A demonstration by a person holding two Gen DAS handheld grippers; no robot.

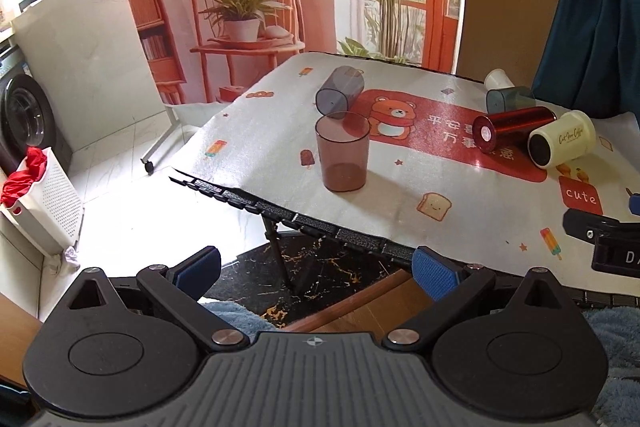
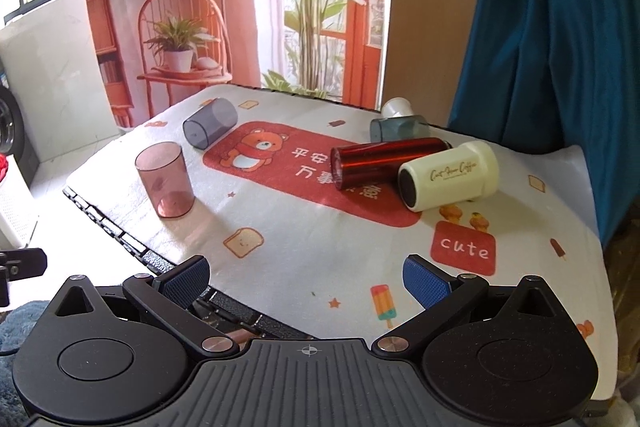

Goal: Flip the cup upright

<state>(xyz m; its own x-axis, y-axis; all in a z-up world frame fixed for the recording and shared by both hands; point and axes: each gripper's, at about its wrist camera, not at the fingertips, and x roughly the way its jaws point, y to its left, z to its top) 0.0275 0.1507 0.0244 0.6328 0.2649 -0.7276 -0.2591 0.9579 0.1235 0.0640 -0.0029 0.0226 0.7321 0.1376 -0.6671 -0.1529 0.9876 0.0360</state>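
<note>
Hovering short of the table's near edge, left gripper and right gripper both have jaws spread wide, nothing held; pink tumbler stands upright nr the left-front edge, while grey tumbler, red flask, cream coffee cup and two more at the back lie on their sides. Judged best: take the cream cup w/ right gripper across mid-body, lift, rotate mouth-up, set down on the open cloth in front. Red flask touches it, so pull clear first; right edge is near.
</note>
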